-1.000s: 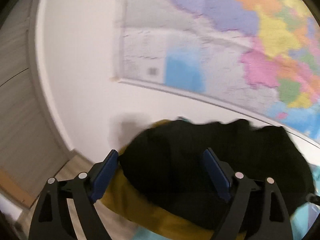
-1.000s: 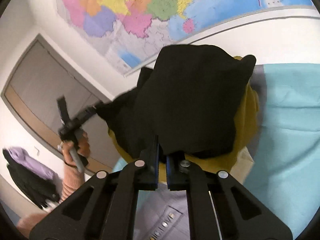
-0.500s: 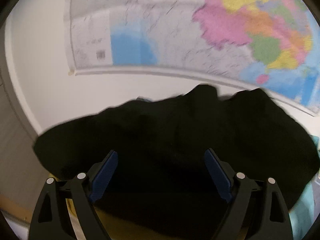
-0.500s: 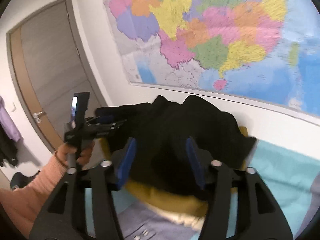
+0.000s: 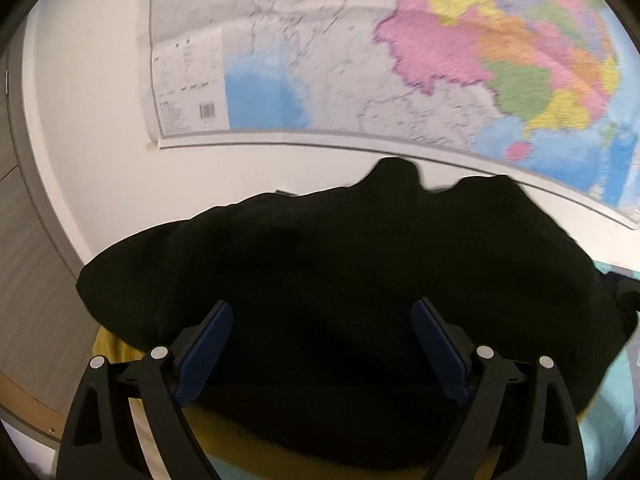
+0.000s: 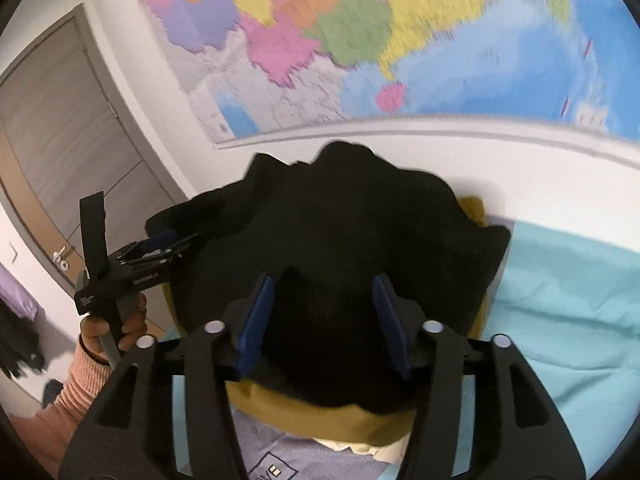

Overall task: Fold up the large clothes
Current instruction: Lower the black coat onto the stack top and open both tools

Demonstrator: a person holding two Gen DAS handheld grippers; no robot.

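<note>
A black garment point(image 5: 340, 280) lies heaped on a stack of clothes and fills the lower half of the left wrist view. My left gripper point(image 5: 322, 340) hangs open just above its near side, the blue pads point(image 5: 204, 354) wide apart with only cloth behind them. In the right wrist view the same black garment point(image 6: 352, 240) covers a mustard garment point(image 6: 320, 420). My right gripper point(image 6: 323, 316) is open over its near edge, and the pads press on nothing. The left gripper point(image 6: 176, 242) shows there at the heap's left edge, held by a hand point(image 6: 120, 320).
Under the mustard piece lie a cream garment point(image 6: 352, 446) and a lilac printed one point(image 6: 272, 464). The stack rests on a turquoise sheet point(image 6: 568, 300). Behind it is a white wall with a large map point(image 5: 400, 60). A grey door point(image 6: 60, 140) stands at the left.
My right gripper has opened and let go of the black garment. The garment now spreads wider over the mustard one. My left gripper has come lower and closer to the heap.
</note>
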